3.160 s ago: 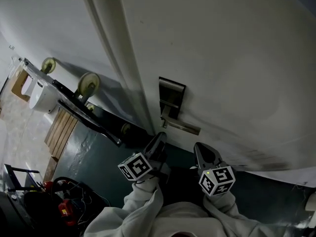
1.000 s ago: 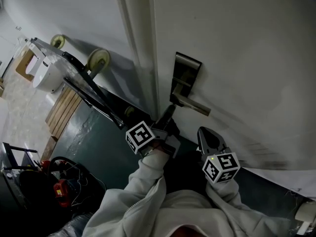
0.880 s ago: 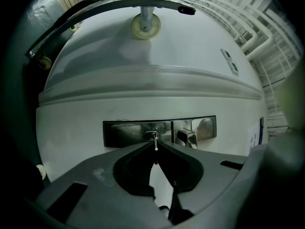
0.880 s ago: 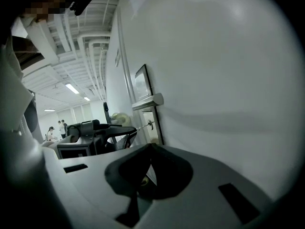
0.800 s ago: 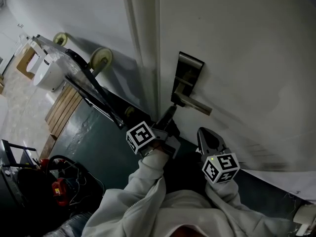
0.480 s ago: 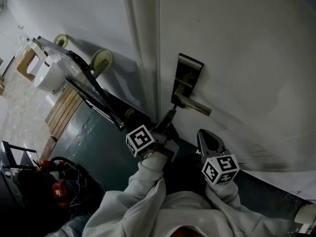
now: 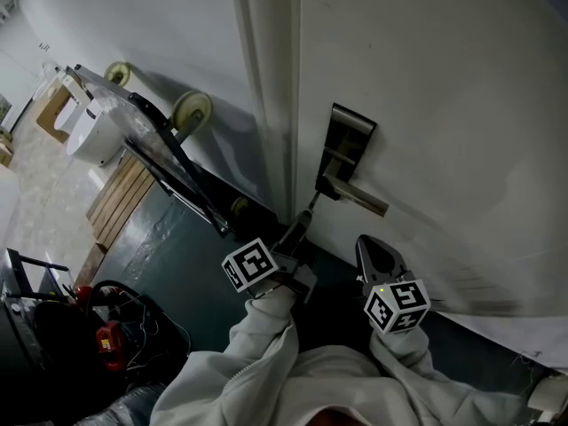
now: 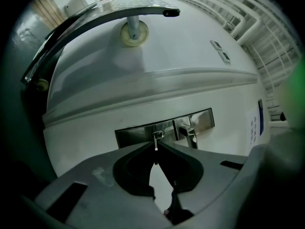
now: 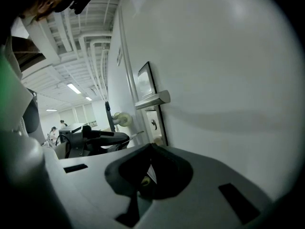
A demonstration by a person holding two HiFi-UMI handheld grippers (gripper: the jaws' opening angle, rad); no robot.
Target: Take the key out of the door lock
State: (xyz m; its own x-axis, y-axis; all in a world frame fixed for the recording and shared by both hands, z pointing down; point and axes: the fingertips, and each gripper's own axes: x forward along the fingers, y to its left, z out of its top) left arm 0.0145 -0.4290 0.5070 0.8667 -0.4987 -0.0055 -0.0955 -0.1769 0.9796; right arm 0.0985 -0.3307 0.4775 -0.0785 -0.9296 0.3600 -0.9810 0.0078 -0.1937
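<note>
We grip the key (image 8: 156, 138)
The jaws of our left gripper (image 8: 156, 147) clamp its flat sides; it is likely light, stiff and slick. The jaws of our right gripper (image 9: 151, 149) sit together, empty.

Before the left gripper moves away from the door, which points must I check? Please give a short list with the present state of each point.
1. Grip of the left gripper on the small silver metal key: ok, its jaws are together on the key.
2. Key fully out of the brushed steel lock plate: cannot tell; the key overlaps the plate in the left gripper view.
3. Silver lever handle clear of the left gripper: ok, it stands apart, to one side.
4. Position of the right gripper: ok, it is shut, empty and apart from the white door.
</note>
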